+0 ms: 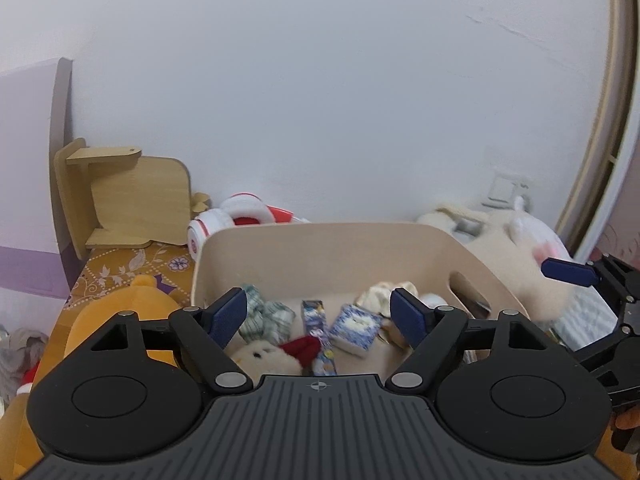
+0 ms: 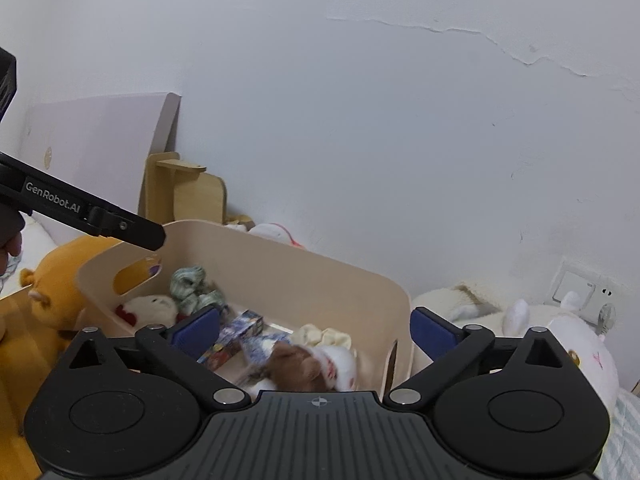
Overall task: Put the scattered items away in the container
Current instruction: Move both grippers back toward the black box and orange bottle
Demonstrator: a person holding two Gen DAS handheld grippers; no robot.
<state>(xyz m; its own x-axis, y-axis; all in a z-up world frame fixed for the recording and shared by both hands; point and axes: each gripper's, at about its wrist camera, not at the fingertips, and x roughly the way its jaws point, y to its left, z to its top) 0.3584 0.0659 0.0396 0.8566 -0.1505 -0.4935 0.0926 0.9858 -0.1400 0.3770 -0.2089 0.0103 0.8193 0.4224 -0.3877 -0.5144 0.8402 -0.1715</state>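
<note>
The beige wooden container stands just ahead, with a handle slot in each end. Inside lie a plaid cloth, two blue patterned boxes, a small cream plush with a red hat and a cream cloth. My left gripper hangs open over the container with nothing between its pads. My right gripper is wide open over the container. Below it, a blurred brown and white plush lies inside, free of the pads. One right fingertip shows at the edge of the left wrist view.
An orange bear plush lies left of the container, and a large cream plush and a white rabbit plush lie to its right. Red and white headphones and a wooden stand sit behind, against the wall. A wall socket is at the right.
</note>
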